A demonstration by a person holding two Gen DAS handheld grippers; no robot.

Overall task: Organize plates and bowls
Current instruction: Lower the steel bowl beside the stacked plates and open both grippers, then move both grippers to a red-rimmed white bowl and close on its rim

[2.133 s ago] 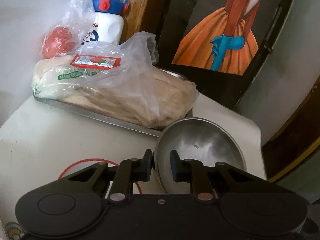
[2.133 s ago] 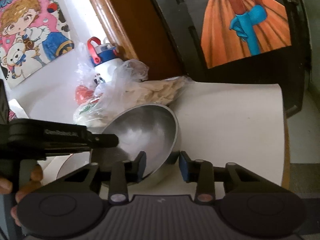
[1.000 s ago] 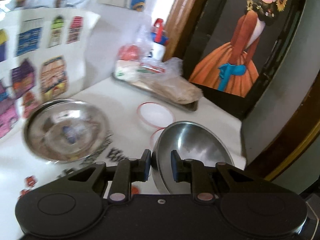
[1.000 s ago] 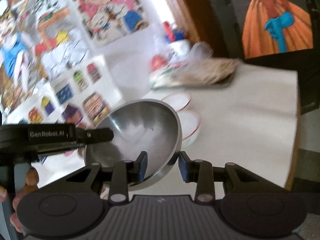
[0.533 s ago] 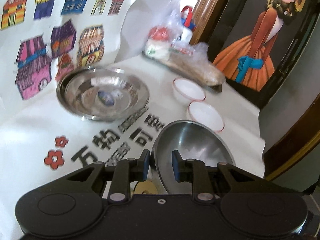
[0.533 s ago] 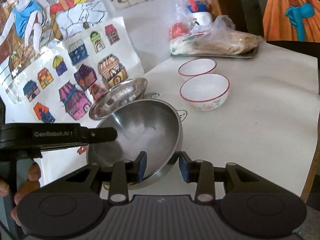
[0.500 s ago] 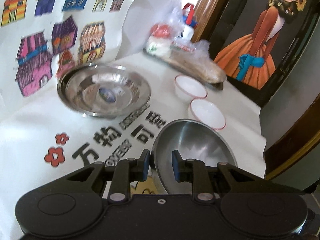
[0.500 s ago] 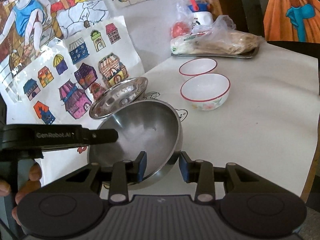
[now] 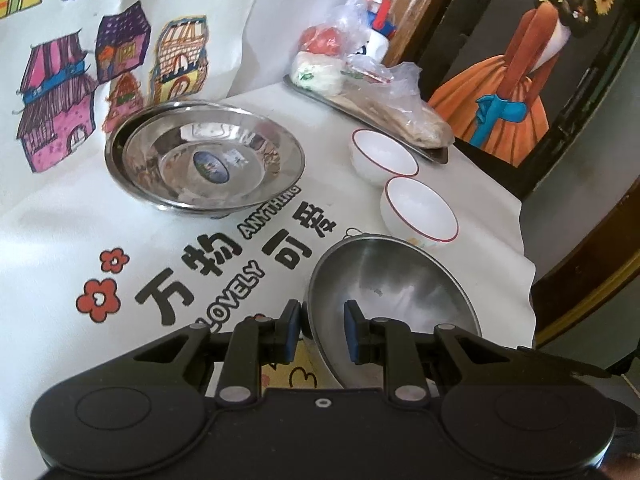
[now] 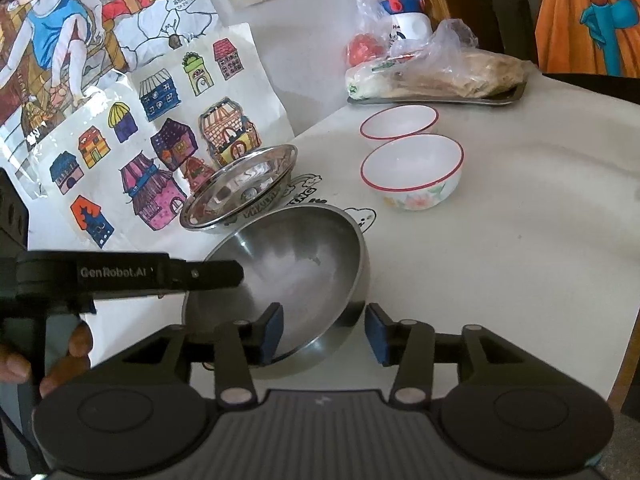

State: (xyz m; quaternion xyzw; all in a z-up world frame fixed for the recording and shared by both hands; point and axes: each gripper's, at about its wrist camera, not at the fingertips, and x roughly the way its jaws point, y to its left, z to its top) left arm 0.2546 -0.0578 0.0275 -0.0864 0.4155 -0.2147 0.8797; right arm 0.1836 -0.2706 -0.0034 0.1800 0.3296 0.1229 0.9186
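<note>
Left hand-held gripper pinches steel bowl rim, tilted above worktop; right hand-held gripper jaws just opened, straddling rim loosely, handing off. Steel plates wait at 10 o'clock.

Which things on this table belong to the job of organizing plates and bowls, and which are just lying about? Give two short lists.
Part of the job:
- steel bowl, rim in the left gripper
- wide steel dish
- near white bowl
- far white bowl

Just lying about:
- bagged food on a tray
- bottle
- children's drawings
</note>
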